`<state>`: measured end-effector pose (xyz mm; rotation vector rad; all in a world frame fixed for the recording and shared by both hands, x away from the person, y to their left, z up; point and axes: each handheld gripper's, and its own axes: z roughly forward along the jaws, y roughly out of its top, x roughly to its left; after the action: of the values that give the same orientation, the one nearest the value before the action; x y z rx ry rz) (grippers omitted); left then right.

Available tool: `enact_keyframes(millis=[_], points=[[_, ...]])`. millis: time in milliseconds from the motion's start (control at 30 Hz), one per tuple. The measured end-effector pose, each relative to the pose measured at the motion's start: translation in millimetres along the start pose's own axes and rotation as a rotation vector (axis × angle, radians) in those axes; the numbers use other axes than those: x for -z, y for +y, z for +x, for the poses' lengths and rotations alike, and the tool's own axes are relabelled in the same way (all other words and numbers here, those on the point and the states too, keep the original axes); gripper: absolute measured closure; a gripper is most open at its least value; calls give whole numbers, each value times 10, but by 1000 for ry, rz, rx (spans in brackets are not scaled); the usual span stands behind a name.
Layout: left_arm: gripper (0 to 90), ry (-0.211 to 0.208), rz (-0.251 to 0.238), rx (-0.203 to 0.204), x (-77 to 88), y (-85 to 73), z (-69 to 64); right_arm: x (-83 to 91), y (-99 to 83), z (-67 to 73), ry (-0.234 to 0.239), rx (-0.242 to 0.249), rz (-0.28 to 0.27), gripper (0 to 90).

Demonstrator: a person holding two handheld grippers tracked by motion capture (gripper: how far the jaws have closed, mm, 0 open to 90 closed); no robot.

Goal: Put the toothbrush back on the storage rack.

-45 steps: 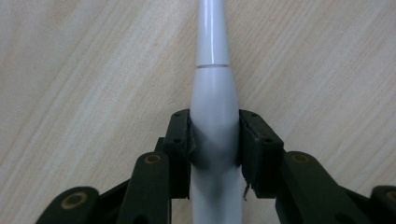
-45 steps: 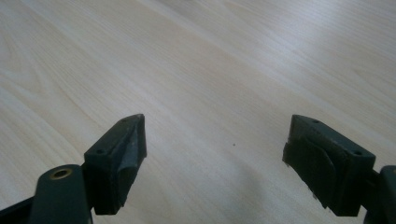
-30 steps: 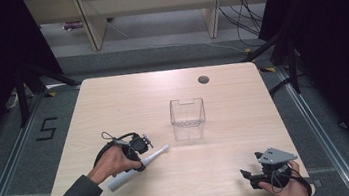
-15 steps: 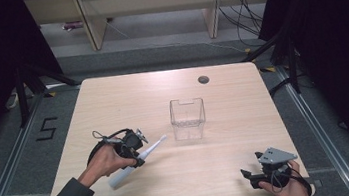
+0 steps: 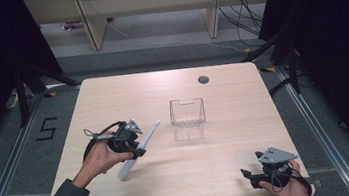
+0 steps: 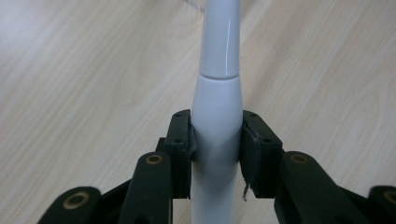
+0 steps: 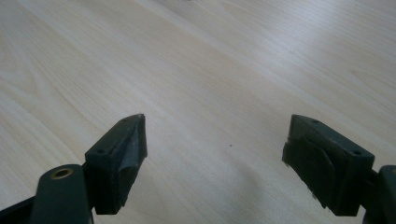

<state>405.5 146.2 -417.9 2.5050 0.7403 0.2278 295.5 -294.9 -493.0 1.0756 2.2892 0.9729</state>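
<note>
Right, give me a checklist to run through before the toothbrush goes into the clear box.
1. Grip: left gripper pads clamp both sides of the white toothbrush handle: ok.
2. Toothbrush off the table: its lower end sits close to the wood in the high view: cannot tell.
3. Clear box upright, open top: ok.
4. Path from toothbrush to box free of other things: ok.
5. Right gripper out of the way at the near edge, jaws open and holding nothing: ok.
6. Head end points toward the box: ok.
</note>
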Motion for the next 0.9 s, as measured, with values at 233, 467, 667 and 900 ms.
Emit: enact_keyframes(millis=[233,467,667,900], points=[[667,19,-152,47,168,-13,0,0,1,-3,3,1,0,211],[667,27,-278,71,296,7,-34,5,6,5,4,-14,13,211],[667,25,-320,77,292,57,-28,4,4,4,3,-13,14,211],[667,20,-344,85,256,162,19,10,4,9,12,-26,21,211]])
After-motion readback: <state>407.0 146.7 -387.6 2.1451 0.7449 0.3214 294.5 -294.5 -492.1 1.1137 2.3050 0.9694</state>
